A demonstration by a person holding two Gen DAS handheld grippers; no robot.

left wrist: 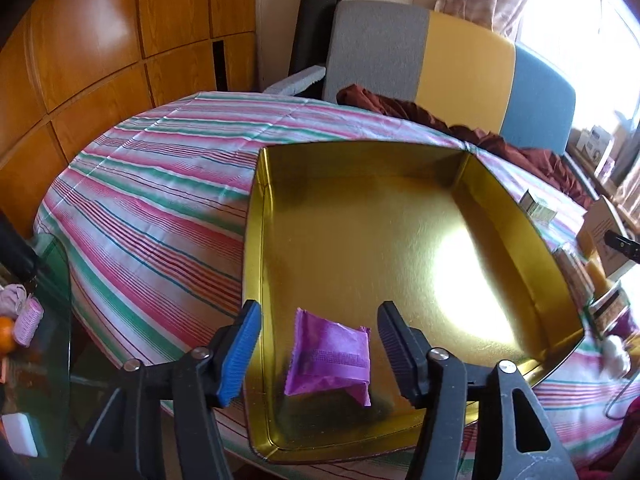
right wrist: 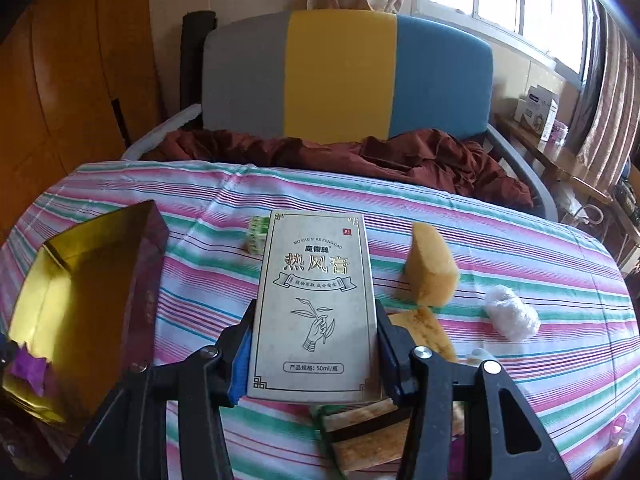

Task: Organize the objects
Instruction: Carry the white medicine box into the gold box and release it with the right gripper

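Gold tin (left wrist: 360,216) holds the purple packet (left wrist: 328,356) between your left gripper (left wrist: 316,354)'s open jaws – your right gripper (right wrist: 316,354) clamps the grey carton (right wrist: 316,304); carry it level over the rim – then release.

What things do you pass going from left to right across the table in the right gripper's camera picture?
Gold tin → grey box held in the right gripper → yellow sponge → white wad.
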